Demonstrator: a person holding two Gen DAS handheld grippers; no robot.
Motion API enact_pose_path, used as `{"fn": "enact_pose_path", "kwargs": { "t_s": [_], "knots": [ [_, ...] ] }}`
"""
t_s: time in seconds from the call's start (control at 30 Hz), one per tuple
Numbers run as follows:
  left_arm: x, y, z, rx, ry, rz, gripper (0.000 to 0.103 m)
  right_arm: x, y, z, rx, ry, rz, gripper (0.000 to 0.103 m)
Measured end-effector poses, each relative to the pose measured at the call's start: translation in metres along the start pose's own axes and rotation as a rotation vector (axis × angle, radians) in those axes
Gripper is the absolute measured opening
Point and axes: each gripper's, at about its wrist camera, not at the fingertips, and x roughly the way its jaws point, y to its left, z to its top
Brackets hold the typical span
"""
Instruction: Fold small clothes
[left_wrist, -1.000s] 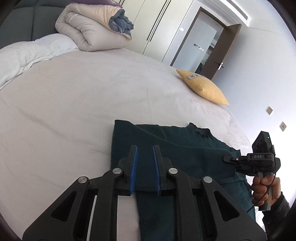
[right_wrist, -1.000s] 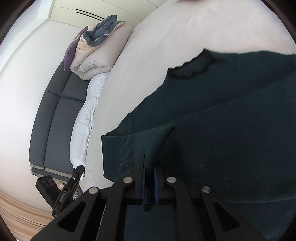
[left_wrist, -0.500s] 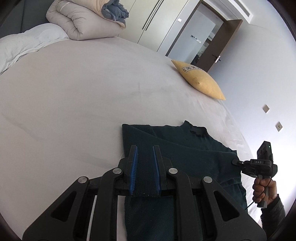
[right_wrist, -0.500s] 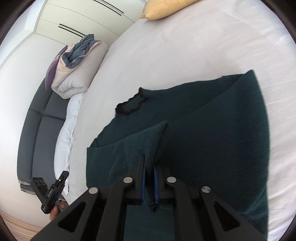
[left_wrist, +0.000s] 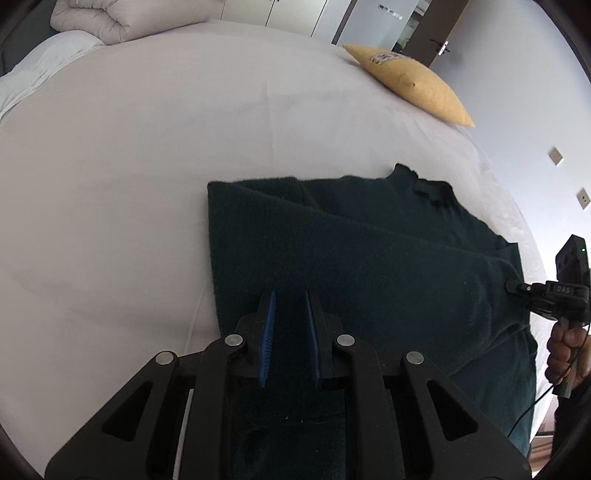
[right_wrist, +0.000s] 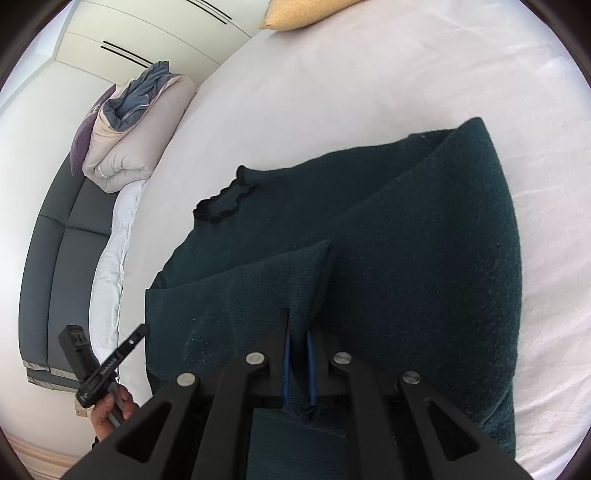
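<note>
Folding sweater (left_wrist: 369, 258) on bed (left_wrist: 147, 184): lay spread across the near part of the sheet, collar (right_wrist: 225, 203) toward the far side, one side layer already doubled over the body, well apart from pillow (left_wrist: 413, 85). Right gripper (right_wrist: 298, 365) clenched on a raised ridge of knit, pads close together w/ cloth pinched between and a tag of hem poking out below. Left gripper (left_wrist: 290, 339) set at the opposite edge, pads wider apart but gap filled w/ dark cloth; judged as grasping a thicker bunch, though not beyond doubt from the wrist view alone.

Risks, as judged:
- Uneven carry. Pulled w/ one end ahead of the other, would have laid the crease skewed, giving a crooked packet.
- Slip. Thick, fuzzy knit held only by a narrow pinch; sharp tug or too high a lift could have dragged cloth out of the pads, esp. on the left, where bite looked looser.
- Drag on lower layer. Kept too low, would have rucked the layer beneath and shifted the whole garment over the smooth sheet.
- Early release. Let go before the fold was flat, would have left a hump along the crease.
- Collar caught under the fold, bunching near the neck.
</note>
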Motion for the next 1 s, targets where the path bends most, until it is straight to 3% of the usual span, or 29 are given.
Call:
{"fn": "enact_pose_path", "kwargs": {
  "t_s": [0.5,0.67,0.77,0.83,0.9,1.0],
  "knots": [
    [0.008,-0.014,-0.018,0.091,0.028,0.049,0.015,0.009,-0.005,0.002,0.013,-0.039,-0.028,0.009],
    [-0.001,-0.013,-0.021,0.081,0.035,0.056,0.015,0.007,0.003,0.003,-0.016,-0.06,-0.087,0.009],
    [-0.02,-0.017,-0.019,0.065,-0.031,0.038,0.015,-0.008,0.006,0.0,0.003,-0.084,-0.161,0.019],
    [-0.028,-0.024,-0.013,0.074,-0.075,0.031,0.015,-0.03,0.015,-0.003,-0.002,-0.183,-0.193,0.028],
    [-0.024,-0.033,-0.006,0.084,-0.073,0.014,0.015,-0.035,0.028,-0.003,-0.02,-0.213,-0.116,0.028],
    [-0.007,-0.036,-0.005,0.09,-0.038,0.038,0.015,-0.012,0.061,-0.004,-0.104,-0.146,0.012,0.028]
  ]
}}
